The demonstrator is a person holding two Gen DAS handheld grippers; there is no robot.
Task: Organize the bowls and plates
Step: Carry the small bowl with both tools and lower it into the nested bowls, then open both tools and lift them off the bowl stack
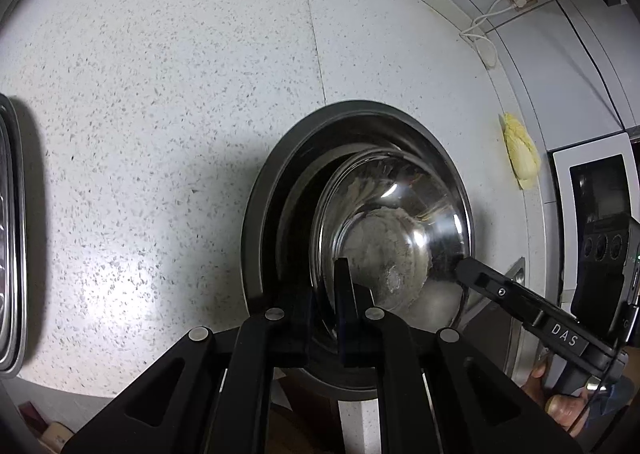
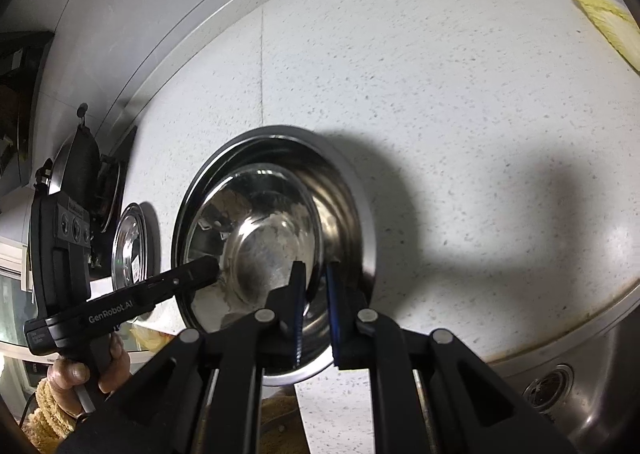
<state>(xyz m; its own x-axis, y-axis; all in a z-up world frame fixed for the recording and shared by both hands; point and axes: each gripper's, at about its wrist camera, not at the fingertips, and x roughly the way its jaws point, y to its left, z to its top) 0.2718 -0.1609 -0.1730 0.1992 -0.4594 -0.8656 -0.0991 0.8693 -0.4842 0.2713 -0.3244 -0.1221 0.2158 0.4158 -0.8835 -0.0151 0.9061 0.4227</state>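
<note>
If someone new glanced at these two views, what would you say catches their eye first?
The shiny steel bowl nested inside a larger bowl at the counter's near edge dominates both views. The left hand-held gripper and the right hand-held gripper each pinch the inner bowl's rim from opposite sides. After that, the yellow cloth by the back wall stands out.

Matte black left gripper [image 1: 324, 310] with round silver pivot screws, blue-edged finger pads [image 2: 334, 318] on right gripper [image 2: 314, 314], white lettering — "DAS", "GenRobot.AI" — along black bodies, bare-skinned hand [image 2: 86, 374], fuzzy tan sleeve cuff [image 2: 44, 410].
</note>
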